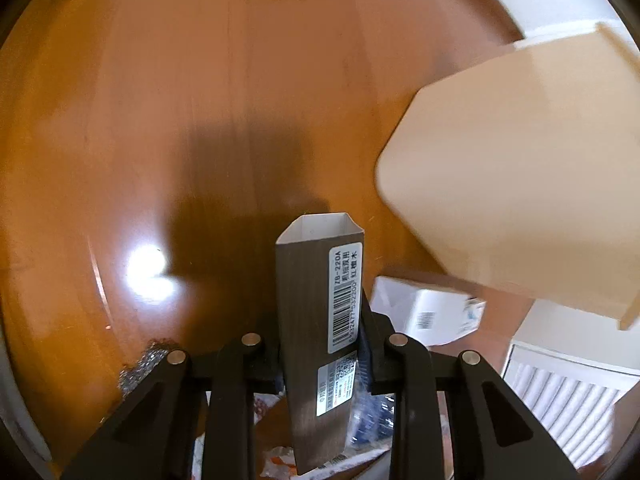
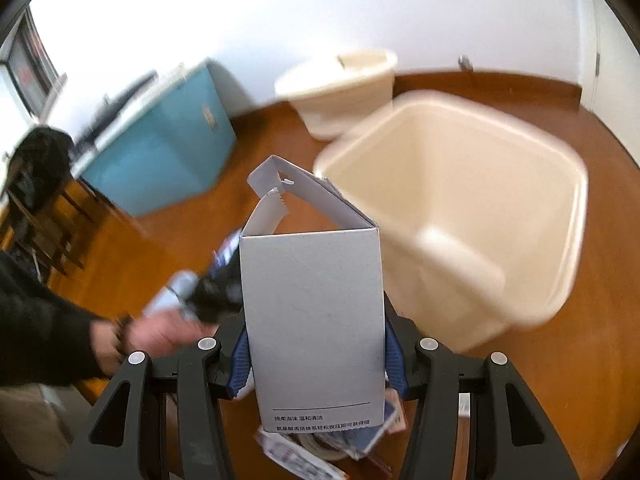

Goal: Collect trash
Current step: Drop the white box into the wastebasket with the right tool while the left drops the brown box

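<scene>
While each claw grips 1 carton (image 1: 316,344) (image 2: 316,320), a cream bin (image 2: 460,216) stands beside them on wood floor (image 1: 160,120).

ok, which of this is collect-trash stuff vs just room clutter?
Job:
- dark slim carton, clamped in left gripper
- white carton, clamped in right gripper
- cream bin
- wrappers on floor

Clutter:
- blue box
- cream lidded tub
</scene>
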A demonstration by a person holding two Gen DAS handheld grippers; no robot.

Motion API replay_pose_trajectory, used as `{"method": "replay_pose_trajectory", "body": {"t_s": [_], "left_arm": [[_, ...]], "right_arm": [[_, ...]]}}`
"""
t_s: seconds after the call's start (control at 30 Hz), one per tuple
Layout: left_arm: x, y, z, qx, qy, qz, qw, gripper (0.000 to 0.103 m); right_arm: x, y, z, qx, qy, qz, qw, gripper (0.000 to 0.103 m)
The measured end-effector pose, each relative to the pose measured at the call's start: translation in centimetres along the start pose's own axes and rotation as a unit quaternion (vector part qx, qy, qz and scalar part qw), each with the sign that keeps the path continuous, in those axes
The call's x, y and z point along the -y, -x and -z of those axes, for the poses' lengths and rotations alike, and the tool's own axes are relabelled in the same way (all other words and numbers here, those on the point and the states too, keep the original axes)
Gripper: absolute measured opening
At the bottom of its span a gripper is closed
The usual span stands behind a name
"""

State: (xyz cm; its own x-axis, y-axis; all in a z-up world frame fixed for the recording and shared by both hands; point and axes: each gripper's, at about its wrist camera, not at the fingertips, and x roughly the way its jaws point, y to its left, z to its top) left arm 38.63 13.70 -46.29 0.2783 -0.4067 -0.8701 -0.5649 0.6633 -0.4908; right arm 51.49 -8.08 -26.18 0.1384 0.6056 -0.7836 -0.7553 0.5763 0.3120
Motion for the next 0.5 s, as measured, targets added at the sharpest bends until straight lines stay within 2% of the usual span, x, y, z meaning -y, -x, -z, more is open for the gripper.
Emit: {"method": "replay_pose_trajectory", "body": {"t_s": [0.07,0.17,0.2,0.3,0.37,0.43,0.5], "left_arm": [[0.3,2.2,0.1,0.022,0.004,0.010,0.9997,0.025],[0.1,5.1,0.8,0.051,0.022,0.021,0.9982,0.025],[0.2,5.8,1.0,0.059,0.032,0.025,0.9974,0.025],[-0.2,7.7,1.8,0.071,0.056,0.044,0.9950,0.025],[-0.4,9.0,2.1,0.079,0.063,0.052,0.9935,0.025],[0.8,9.5,2.5,0.092,0.061,0.058,0.9922,0.025],[1.0,10.6,2.4,0.102,0.054,0.061,0.9914,0.025]], "right_arm": [[0.1,1.9,-3.0,0.003,0.000,0.017,1.000,0.056],[2.0,2.0,-7.5,-0.026,0.007,0.064,0.998,0.056],[2.9,1.2,-8.8,-0.039,0.010,0.083,0.996,0.056],[6.3,-4.5,-12.9,-0.129,0.030,0.129,0.983,0.056],[8.6,-10.2,-13.6,-0.217,0.048,0.158,0.962,0.056],[9.7,-14.7,-13.7,-0.272,0.068,0.188,0.941,0.056],[10.4,-19.4,-13.1,-0.337,0.079,0.200,0.917,0.056]]}}
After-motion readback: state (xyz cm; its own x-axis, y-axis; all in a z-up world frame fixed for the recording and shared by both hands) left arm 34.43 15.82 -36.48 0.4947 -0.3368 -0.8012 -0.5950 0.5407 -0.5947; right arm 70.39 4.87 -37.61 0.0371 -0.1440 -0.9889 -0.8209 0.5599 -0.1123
